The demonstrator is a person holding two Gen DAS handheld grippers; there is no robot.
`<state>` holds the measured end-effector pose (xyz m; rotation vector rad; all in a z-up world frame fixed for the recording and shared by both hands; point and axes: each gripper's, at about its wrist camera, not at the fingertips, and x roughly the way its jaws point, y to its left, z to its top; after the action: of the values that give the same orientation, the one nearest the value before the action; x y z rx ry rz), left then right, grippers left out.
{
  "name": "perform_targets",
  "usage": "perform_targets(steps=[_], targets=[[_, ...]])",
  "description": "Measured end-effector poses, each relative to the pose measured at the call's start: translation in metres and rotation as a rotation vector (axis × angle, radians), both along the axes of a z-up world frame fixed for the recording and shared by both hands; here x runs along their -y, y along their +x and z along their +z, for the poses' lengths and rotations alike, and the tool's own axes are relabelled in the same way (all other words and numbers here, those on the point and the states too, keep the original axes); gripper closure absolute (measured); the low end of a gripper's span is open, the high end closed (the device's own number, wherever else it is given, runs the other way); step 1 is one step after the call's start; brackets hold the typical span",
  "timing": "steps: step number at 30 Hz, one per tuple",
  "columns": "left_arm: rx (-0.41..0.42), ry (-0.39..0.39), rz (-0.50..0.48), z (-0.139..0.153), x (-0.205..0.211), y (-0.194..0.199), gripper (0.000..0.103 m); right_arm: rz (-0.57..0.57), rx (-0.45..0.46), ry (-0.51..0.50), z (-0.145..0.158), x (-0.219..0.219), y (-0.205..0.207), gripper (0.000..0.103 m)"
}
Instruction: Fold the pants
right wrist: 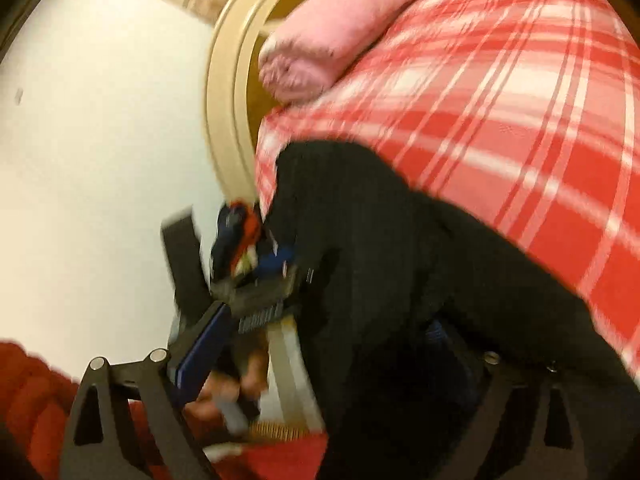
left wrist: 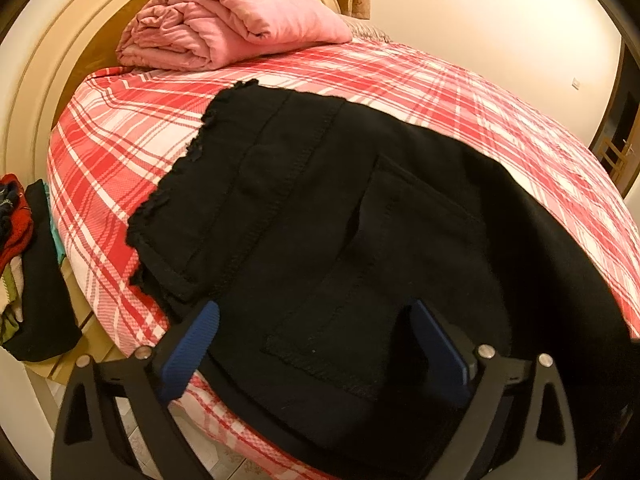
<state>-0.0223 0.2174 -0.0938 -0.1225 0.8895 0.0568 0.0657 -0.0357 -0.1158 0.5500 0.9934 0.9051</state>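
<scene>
Two grippers, one pair of black pants (left wrist: 344,216) to deal with. Your left gripper (left wrist: 316,352) has its blue pads (left wrist: 192,348) spread wide, one on each side of the near end of the pants, clamping nothing. Pants lie partly folded on the red plaid bedspread (left wrist: 440,80), frayed hems toward the headboard (left wrist: 52,60), a back pocket facing up, near edge at the mattress edge.

Right wrist view is motion-blurred. Your right gripper (right wrist: 320,364) shows its left blue finger (right wrist: 200,352) clear of the cloth; the other finger is buried behind black fabric (right wrist: 400,280), so I cannot tell whether it is clenched on the pants or loose. The fabric there is bunched and raised off the bedspread (right wrist: 520,100).

Folded pink blanket (left wrist: 224,24) sits at the head of the bed. Pile of clothes (left wrist: 24,264) sits on a surface beside the bed, left side.
</scene>
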Motion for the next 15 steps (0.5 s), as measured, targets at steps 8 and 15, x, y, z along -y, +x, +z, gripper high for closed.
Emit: perform_targets(steps=[8,15], targets=[[-0.002,0.009,-0.024,-0.003,-0.003,-0.001,0.002,-0.468,0.039,0.106,0.029,0.148,0.046,0.009],[0.008,0.016,-0.026,-0.003,-0.002,0.000,0.001,-0.544,-0.030,0.203,0.036,0.209,0.021,0.009]])
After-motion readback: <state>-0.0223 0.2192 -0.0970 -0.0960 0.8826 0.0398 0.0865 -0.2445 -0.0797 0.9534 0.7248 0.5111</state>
